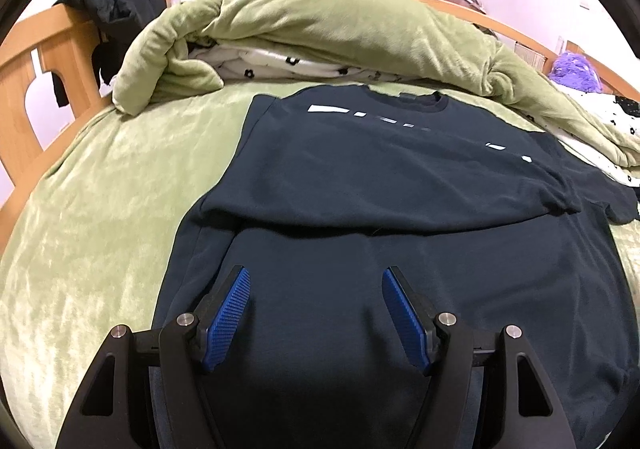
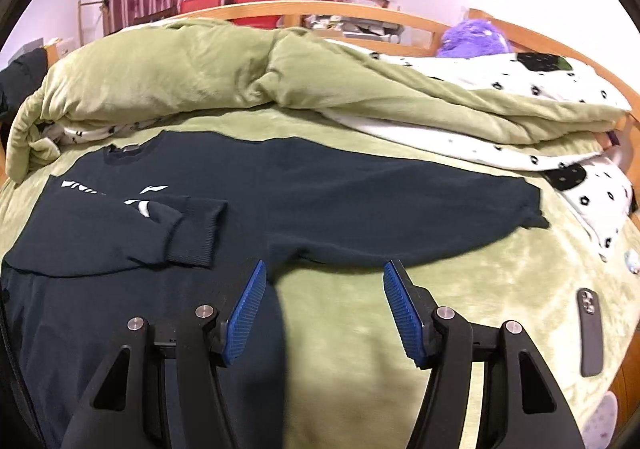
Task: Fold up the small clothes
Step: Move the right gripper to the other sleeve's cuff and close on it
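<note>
A dark navy sweatshirt [image 1: 400, 177] with white chest print lies flat on the green bed cover [image 1: 100, 209]. In the left wrist view one sleeve is folded across its chest. My left gripper [image 1: 316, 277] hovers open over the lower body of the garment, nothing between its blue pads. In the right wrist view the same sweatshirt [image 2: 300, 189] shows the folded sleeve's cuff [image 2: 196, 233] on the left, and the other sleeve [image 2: 460, 205] stretched out to the right. My right gripper [image 2: 324, 271] stands open above the garment's right side edge and the cover, holding nothing.
A rolled green quilt [image 1: 300, 21] with white flowered lining lies behind the sweatshirt. Wooden bed rails [image 1: 36, 61] run around the bed, with black clothing [image 1: 116, 5] draped over one. A dark phone [image 2: 591, 333] lies on the cover at right, and a purple plush [image 2: 476, 37] sits at the back.
</note>
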### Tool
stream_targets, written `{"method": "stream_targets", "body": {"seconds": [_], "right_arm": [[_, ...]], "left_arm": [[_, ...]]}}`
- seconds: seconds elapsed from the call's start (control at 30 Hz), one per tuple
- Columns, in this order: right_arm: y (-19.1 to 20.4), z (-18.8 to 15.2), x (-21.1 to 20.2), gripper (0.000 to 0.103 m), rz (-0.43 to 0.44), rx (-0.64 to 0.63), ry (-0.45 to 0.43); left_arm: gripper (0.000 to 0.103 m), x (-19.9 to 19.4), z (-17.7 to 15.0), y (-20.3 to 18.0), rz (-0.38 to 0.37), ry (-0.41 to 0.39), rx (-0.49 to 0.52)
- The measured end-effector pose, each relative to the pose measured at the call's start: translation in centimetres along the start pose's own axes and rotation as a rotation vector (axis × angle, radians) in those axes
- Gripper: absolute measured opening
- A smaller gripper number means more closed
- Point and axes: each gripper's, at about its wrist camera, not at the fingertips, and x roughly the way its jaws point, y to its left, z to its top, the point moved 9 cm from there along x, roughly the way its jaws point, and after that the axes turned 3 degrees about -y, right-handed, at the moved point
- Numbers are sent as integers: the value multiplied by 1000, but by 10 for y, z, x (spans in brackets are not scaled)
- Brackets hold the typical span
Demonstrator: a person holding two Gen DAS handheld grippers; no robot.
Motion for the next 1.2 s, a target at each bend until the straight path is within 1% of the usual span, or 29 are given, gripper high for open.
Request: {"method": "stream_targets", "body": {"seconds": [0.2, 0.27, 0.3, 0.33, 0.37, 0.47, 0.57, 0.73, 0.93, 1.03, 1.13, 1.2], "right_arm": [[-57, -12, 4, 61, -17, 75, 30], [-72, -16, 7, 65, -19, 91, 31], [-77, -16, 9, 66, -20, 96, 31], [-85, -18, 12, 68, -22, 102, 30], [-92, -19, 15, 69, -21, 109, 30], [-109, -21, 28, 73, -15, 125, 38], [-121, -24, 46, 73, -13, 136, 53], [-135, -30, 90, 73, 7, 171, 93], [-148, -22, 133, 73, 57, 265, 105], [-156, -16, 153, 73, 73, 320, 115], [-163, -14, 171, 73, 41, 353, 142], [-166, -11, 178, 72, 10, 349, 137]], "left_arm": [[67, -15, 22, -8, -10, -26, -57], [67, -19, 29, -11, 3, -41, -63], [69, -20, 32, -13, 6, -48, -65], [74, -19, 34, -14, 8, -52, -65], [77, -19, 36, -15, 15, -58, -66], [78, -16, 39, -17, 24, -68, -77], [78, -5, 41, -18, 46, -58, -82], [78, 11, 43, -18, 55, -43, -109], [78, 22, 45, -19, 115, -71, -52], [78, 28, 46, -17, 124, -69, -56], [78, 34, 44, -17, 123, -56, -57], [78, 37, 42, -18, 128, -47, -48]]}}
